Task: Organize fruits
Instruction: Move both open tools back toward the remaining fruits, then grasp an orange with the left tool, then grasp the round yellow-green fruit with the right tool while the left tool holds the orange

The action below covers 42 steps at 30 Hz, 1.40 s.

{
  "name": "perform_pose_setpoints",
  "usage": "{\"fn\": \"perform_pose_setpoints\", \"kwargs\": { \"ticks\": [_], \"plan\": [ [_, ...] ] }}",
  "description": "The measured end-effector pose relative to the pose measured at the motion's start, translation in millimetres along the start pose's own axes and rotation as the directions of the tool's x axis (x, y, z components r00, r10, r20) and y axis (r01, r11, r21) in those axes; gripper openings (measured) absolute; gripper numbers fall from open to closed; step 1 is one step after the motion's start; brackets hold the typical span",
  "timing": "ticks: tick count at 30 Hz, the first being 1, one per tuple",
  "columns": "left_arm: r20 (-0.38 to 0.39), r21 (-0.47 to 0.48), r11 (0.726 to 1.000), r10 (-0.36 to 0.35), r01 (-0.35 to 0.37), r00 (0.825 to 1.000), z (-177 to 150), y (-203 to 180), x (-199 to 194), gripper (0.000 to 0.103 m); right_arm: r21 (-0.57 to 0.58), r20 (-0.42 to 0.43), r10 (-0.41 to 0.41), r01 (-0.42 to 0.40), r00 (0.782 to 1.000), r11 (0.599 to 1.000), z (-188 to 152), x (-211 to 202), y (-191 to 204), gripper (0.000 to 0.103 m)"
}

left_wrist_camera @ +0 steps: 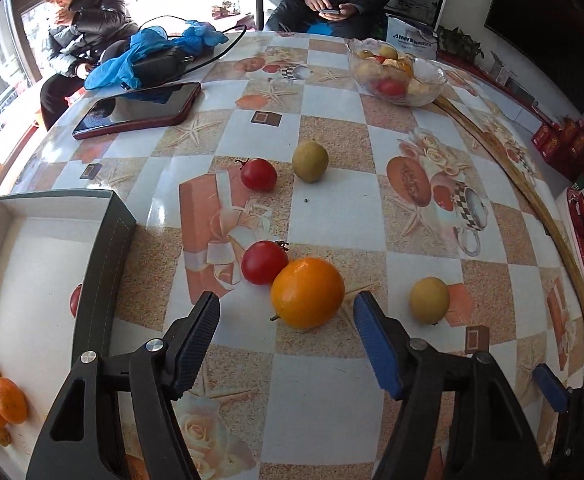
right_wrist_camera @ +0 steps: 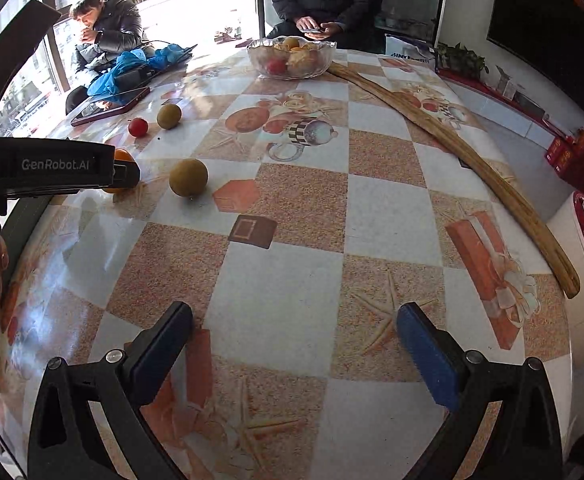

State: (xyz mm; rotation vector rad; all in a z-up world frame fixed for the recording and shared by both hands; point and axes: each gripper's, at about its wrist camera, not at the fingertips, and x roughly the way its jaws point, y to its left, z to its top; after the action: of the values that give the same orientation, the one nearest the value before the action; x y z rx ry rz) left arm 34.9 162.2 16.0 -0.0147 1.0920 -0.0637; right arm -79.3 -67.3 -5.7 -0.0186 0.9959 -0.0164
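Left wrist view has the orange (left_wrist_camera: 307, 293) square in front of the left hand-held gripper (left_wrist_camera: 285, 317), whose jaws stand apart and empty, one on each side of the fruit's near flank but not yet touching it. I would guess that spread is there to take the orange's full width. Touching the orange on its far left side sits a red tomato (left_wrist_camera: 264, 262); a clumsy close could nudge it, and round fruit rolls easily on this glossy table (left_wrist_camera: 332, 208). Beyond the orange a second tomato (left_wrist_camera: 258, 174) and a greenish-brown fruit (left_wrist_camera: 310, 161) lie near each other, and to the orange's right, well apart, sits another brownish fruit (left_wrist_camera: 429, 299). Left of the orange stands the open box (left_wrist_camera: 103, 264), white inside, already holding small oranges (left_wrist_camera: 5, 400) at its near corner, which looks like the sorting destination. Far behind the orange are a glass bowl (left_wrist_camera: 432, 80) of mixed fruit and a phone (left_wrist_camera: 137, 110).

The right hand-held gripper (right_wrist_camera: 294, 334) hangs with its jaws open over bare table, well to the right of the orange, seemingly waiting its turn.
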Motion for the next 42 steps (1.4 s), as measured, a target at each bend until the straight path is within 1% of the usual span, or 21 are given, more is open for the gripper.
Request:
{"fn": "perform_pose_setpoints", "kwargs": {
  "ticks": [1,2,3,9,13,18,25,32,34,36,38,42],
  "plan": [
    [-0.006,-0.003,1.000,0.009,-0.009,1.000,0.3,-0.8,3.3,0.059,0.000,0.000,0.000,0.000,1.000,1.000,0.0,0.0,0.0,0.102],
    [0.007,0.000,1.000,0.026,-0.026,1.000,0.3,-2.1,3.2,0.056,0.000,0.000,0.000,0.000,1.000,1.000,0.0,0.0,0.0,0.102],
    [0.019,0.006,0.999,0.031,-0.031,0.999,0.1,-3.5,2.5,0.039,0.000,0.000,0.000,0.000,1.000,1.000,0.0,0.0,-0.1,0.103],
    [0.031,0.031,0.997,0.068,-0.069,0.997,-14.6,-4.7,-4.8,0.038,0.000,0.000,0.000,0.000,1.000,1.000,-0.2,0.0,-0.1,0.103],
    [0.034,0.025,0.997,0.066,-0.067,0.997,-29.5,0.8,-13.1,0.038,0.000,0.000,0.000,0.000,1.000,1.000,-0.2,0.1,-0.1,0.103],
    [0.042,0.043,0.996,0.080,-0.082,0.996,-45.0,2.8,-21.2,0.038,0.000,0.000,0.000,0.000,1.000,1.000,-0.3,0.1,-0.1,0.103],
    [0.048,0.057,0.996,0.071,-0.074,0.996,-60.6,7.6,-29.7,0.038,0.000,0.001,0.000,0.000,1.000,1.000,-0.4,0.3,-0.1,0.103],
    [0.083,0.083,0.995,0.052,-0.058,0.995,-89.6,18.7,-44.2,0.038,0.003,-0.004,-0.006,0.006,1.000,1.000,0.5,0.0,-0.7,0.102],
    [0.089,0.082,0.995,0.047,-0.055,0.995,-95.2,22.3,-47.2,0.038,0.010,-0.020,-0.011,0.011,1.000,1.000,3.3,0.8,-0.5,0.102],
    [0.095,0.081,0.995,0.043,-0.051,0.995,-98.4,24.6,-49.0,0.038,0.018,-0.054,-0.014,0.015,0.998,1.000,9.2,3.4,1.1,0.102],
    [0.096,0.080,0.996,0.037,-0.045,0.995,-98.8,25.9,-49.2,0.038,0.007,-0.077,-0.006,0.007,0.997,1.000,17.9,8.6,6.4,0.102],
    [0.098,0.080,0.996,0.034,-0.042,0.995,-98.6,26.8,-49.4,0.038,-0.016,-0.067,0.018,-0.019,0.998,1.000,35.0,21.2,25.9,0.102]
  ]
}}
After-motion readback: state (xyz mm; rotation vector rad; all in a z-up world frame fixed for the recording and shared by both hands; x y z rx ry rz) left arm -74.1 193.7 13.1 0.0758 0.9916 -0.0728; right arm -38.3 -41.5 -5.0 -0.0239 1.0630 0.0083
